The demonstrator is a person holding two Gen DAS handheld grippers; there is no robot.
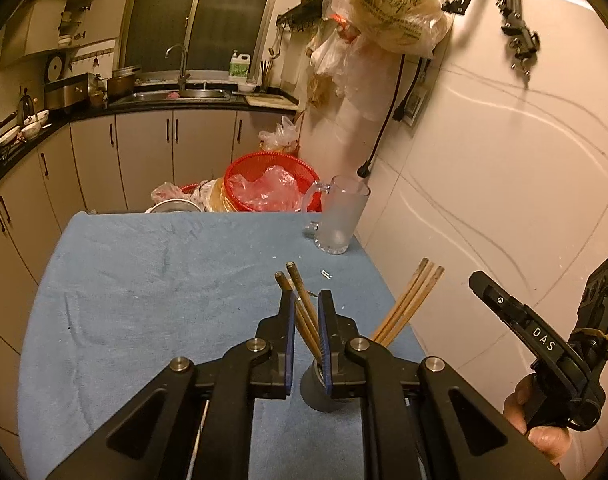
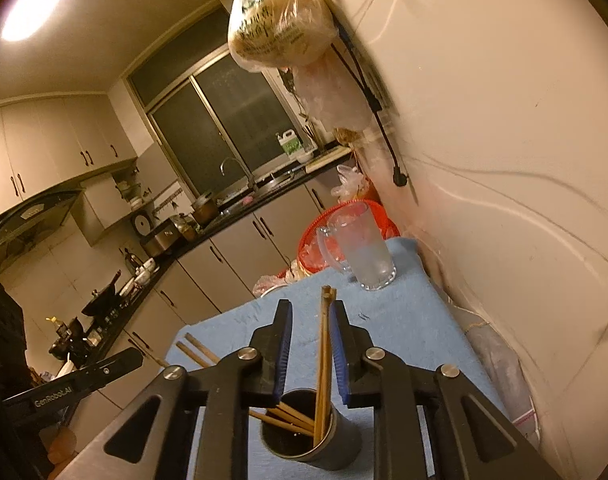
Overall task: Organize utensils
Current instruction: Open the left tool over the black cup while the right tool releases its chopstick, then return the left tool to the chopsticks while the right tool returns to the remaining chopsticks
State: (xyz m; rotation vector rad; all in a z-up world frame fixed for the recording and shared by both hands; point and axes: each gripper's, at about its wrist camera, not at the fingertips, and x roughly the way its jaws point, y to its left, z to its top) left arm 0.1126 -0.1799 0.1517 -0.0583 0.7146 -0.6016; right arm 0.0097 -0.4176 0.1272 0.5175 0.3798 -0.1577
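Note:
A dark cup (image 2: 310, 442) stands on the blue cloth (image 1: 152, 280) and holds several wooden chopsticks (image 2: 324, 360). In the left wrist view the cup (image 1: 316, 394) sits under my left gripper (image 1: 306, 312), whose jaws stand open around two darker chopsticks (image 1: 300, 296) without pressing them. More chopsticks (image 1: 408, 304) lean right. My right gripper (image 2: 310, 320) is open, its jaws either side of upright chopsticks, apart from them. It also shows at the right of the left wrist view (image 1: 544, 352).
A frosted glass mug (image 1: 340, 216) stands at the cloth's far right corner, also in the right wrist view (image 2: 364, 248). A red basket (image 1: 270, 184) sits behind the table. A white wall (image 1: 504, 180) runs along the right. A small metal bit (image 1: 326, 274) lies on the cloth.

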